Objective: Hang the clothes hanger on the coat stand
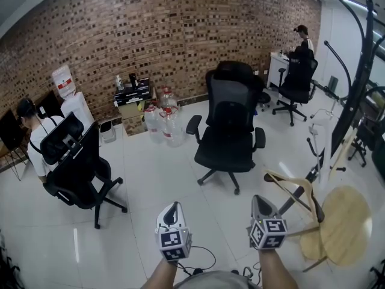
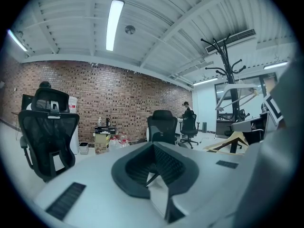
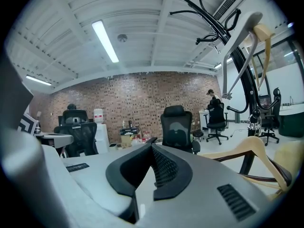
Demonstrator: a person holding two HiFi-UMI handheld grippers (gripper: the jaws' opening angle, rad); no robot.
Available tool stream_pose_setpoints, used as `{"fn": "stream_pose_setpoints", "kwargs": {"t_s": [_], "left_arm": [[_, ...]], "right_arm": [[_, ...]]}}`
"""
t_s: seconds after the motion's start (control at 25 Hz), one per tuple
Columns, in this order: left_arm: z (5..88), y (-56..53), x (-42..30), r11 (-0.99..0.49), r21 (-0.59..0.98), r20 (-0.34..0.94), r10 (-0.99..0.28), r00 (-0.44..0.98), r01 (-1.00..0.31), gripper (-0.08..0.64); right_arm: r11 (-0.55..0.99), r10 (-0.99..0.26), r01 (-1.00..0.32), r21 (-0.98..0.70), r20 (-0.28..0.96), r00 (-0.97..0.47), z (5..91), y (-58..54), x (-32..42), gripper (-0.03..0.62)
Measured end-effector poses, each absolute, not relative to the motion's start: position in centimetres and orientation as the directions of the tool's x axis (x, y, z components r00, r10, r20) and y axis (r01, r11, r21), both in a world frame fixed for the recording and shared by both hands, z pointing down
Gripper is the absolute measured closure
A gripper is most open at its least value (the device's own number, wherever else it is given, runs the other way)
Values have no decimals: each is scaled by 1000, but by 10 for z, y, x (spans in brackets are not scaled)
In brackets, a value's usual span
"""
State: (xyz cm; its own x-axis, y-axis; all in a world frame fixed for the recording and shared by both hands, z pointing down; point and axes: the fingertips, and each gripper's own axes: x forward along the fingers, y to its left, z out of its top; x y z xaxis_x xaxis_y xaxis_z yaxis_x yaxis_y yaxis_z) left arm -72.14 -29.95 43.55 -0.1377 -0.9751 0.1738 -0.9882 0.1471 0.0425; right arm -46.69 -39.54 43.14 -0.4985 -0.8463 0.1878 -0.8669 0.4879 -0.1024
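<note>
Though wooden, slender curved clothes hanger (image 1: 301, 180)

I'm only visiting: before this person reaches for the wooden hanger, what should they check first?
1. Hanger in sight, touched by neither gripper: ok.
2. Right gripper jaws apart, ready to take it: not ok; they are shut and empty.
3. Left gripper out of the way: ok; shut, empty, off to the left.
4. Nothing stands between the right gripper and the hanger: ok.
5. Coat stand has a bare hook: ok; its top hooks look free.
6. Hanger will lift cleanly from where it rests: cannot tell.
</note>
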Motion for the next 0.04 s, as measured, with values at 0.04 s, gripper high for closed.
{"fn": "stream_pose_setpoints", "kwargs": {"t_s": [0.04], "left_arm": [[432, -300, -723, 148, 43, 170, -976, -139, -988, 543]], "right_arm": [[488, -846, -867, -100, 189, -498, 429, -396, -468, 592]]}}
